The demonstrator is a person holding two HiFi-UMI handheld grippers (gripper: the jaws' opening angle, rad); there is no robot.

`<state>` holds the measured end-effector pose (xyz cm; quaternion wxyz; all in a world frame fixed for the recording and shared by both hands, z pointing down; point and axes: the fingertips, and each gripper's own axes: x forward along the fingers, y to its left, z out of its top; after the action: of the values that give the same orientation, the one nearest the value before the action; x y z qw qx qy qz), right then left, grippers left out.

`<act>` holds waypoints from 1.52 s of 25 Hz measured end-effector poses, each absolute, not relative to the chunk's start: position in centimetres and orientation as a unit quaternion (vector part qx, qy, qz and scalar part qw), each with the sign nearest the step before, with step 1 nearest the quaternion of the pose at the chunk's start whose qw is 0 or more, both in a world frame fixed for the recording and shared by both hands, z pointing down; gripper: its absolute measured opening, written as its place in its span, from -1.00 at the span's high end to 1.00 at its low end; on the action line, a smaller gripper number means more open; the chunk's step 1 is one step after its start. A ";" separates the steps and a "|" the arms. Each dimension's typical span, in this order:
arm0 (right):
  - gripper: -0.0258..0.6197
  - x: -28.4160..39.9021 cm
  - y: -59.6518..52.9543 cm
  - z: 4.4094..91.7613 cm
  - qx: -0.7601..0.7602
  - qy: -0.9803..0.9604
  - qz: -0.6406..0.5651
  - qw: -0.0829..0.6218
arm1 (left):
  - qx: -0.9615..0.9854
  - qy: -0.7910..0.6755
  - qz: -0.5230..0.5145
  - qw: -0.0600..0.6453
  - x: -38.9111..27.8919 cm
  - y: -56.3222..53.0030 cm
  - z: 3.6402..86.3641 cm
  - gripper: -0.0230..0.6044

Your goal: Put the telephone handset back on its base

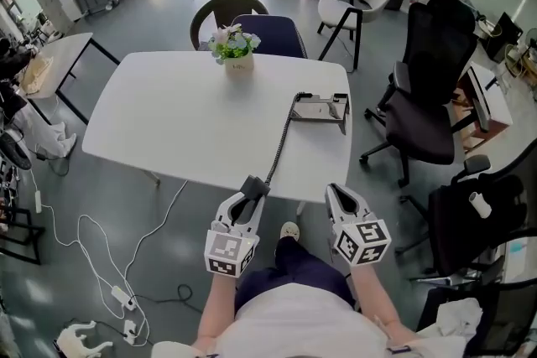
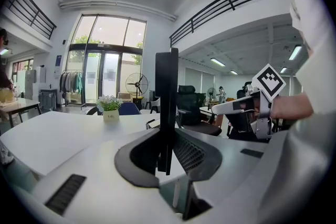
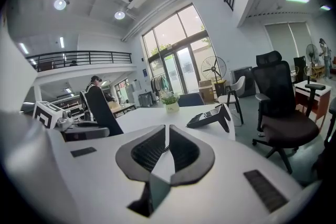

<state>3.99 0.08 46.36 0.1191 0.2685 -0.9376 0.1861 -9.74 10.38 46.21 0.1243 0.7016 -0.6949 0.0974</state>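
**Status.** L gripper (image 1: 250, 190): jaws part-closed, clamped on the black handset (image 2: 166, 107), which stands upright and edge-on between the pads. R gripper (image 1: 339, 197): jaws together, nothing in them. Both are at the near edge of the white table (image 1: 159, 121). The base (image 1: 320, 108) sits well apart from them, toward the table's far right, with no handset on it. A coiled cord (image 1: 282, 140) runs from base to handset.

**Step in hand (judged).** Carry the handset to the base.

**Recs.**
- Approach along the cord line so the cord slackens rather than drags the base.
- Turn the handset flat and align it w/ the cradle before lowering.
- R gripper is avail. to steady the base.
- These views don't show which end is the earpiece, so check orientation before seating.
- Keep clear of the flower pot (image 1: 238, 54).
- Release only once the handset is seated.
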 end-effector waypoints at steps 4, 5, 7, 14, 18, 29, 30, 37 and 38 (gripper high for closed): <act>0.78 2.4 -2.4 46.4 0.264 -0.938 0.188 0.121 | 0.700 -0.695 0.100 0.127 -11.2 8.0 46.2 0.66; 0.78 2.1 -2.9 46.4 0.263 -0.939 0.188 0.121 | 0.700 -0.696 0.102 0.127 -11.6 7.5 46.3 0.66; 0.78 1.4 -4.0 46.5 0.261 -0.939 0.188 0.122 | 0.698 -0.697 0.105 0.128 -12.3 6.4 46.4 0.66; 0.78 -0.5 -7.5 46.6 0.257 -0.939 0.190 0.126 | 0.697 -0.698 0.104 0.131 -14.2 2.7 46.3 0.66; 0.78 -1.1 -9.0 47.3 0.258 -0.937 0.195 0.130 | 0.697 -0.697 0.106 0.135 -14.7 1.1 46.9 0.66; 0.78 -2.7 -11.7 48.7 0.255 -0.936 0.205 0.132 | 0.692 -0.702 0.104 0.136 -16.6 -1.5 47.3 0.66; 0.78 -2.8 -11.7 48.8 0.254 -0.936 0.207 0.132 | 0.692 -0.702 0.104 0.136 -16.8 -1.5 47.3 0.66; 0.78 -3.0 -11.0 48.8 0.255 -0.935 0.215 0.117 | 0.696 -0.697 0.115 0.124 -17.2 -1.4 46.7 0.66; 0.78 -2.9 -11.0 48.8 0.257 -0.935 0.216 0.115 | 0.698 -0.695 0.117 0.124 -17.1 -1.4 46.7 0.66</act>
<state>-2.94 -10.96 48.80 0.1151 0.2575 -0.9348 0.2160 -17.15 -1.39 46.70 0.1240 0.6981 -0.6954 0.1169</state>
